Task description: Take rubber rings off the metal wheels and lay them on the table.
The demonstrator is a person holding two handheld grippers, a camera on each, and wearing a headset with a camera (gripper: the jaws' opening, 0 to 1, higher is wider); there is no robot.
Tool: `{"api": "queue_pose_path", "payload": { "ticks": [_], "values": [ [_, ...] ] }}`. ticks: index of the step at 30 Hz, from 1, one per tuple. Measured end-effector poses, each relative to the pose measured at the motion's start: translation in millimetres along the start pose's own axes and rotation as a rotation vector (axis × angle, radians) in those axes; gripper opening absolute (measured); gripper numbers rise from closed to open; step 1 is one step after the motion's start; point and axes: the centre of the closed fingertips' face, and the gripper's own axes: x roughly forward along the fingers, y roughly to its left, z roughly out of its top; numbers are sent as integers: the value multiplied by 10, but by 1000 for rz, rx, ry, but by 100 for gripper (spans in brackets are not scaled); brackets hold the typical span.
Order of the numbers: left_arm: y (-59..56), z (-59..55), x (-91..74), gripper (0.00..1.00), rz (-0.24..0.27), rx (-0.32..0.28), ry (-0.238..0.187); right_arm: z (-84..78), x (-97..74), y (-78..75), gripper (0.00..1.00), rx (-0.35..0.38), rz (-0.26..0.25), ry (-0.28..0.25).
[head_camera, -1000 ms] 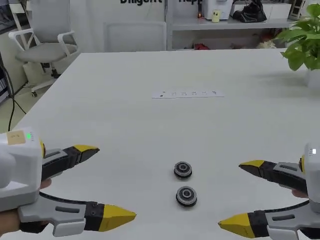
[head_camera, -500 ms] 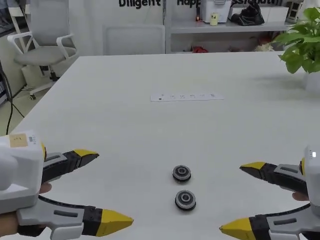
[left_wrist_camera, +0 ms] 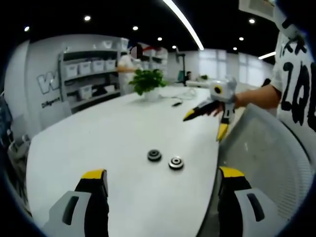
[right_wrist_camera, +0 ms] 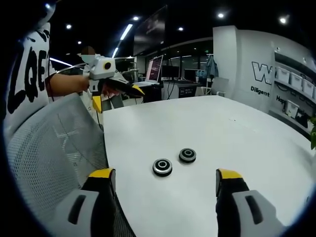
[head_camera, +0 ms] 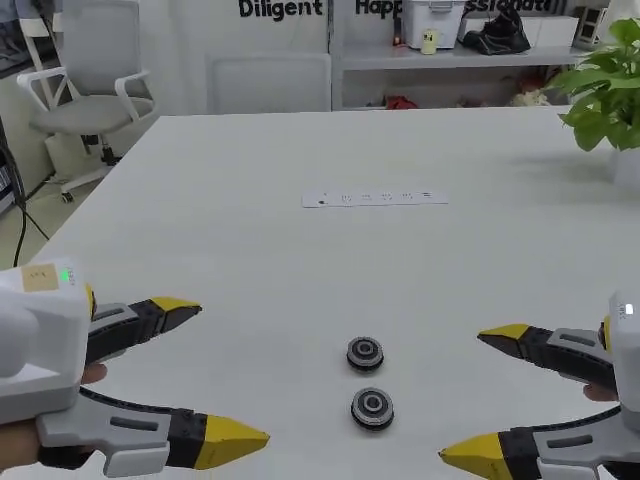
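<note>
Two small metal wheels with black rubber rings lie flat on the white table (head_camera: 300, 250), one (head_camera: 365, 353) just beyond the other (head_camera: 372, 407). In the left gripper view they are the far wheel (left_wrist_camera: 154, 155) and the near wheel (left_wrist_camera: 176, 163); in the right gripper view, the near wheel (right_wrist_camera: 162, 167) and the far wheel (right_wrist_camera: 187, 155). My left gripper (head_camera: 220, 372) hovers to their left, open and holding nothing. To their right my right gripper (head_camera: 477, 395) is open too, with nothing between its yellow tips.
A white power strip (head_camera: 375, 198) lies flat at mid-table. A potted plant (head_camera: 607, 85) stands at the far right. Office chairs (head_camera: 90, 95) and shelves (head_camera: 450, 45) are beyond the far edge. A mesh chair back (right_wrist_camera: 54, 148) is close to the near edge.
The head camera tilted slightly, shifting the scene down. Both grippers and the two wheels stay where they were.
</note>
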Motion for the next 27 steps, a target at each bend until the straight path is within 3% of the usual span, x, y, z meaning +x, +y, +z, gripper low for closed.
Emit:
{"api": "queue_pose_path", "payload": {
  "ticks": [27],
  "values": [
    [81, 67, 317, 86, -56, 35, 24, 52, 220, -151, 73, -15, 29, 3]
  ]
}}
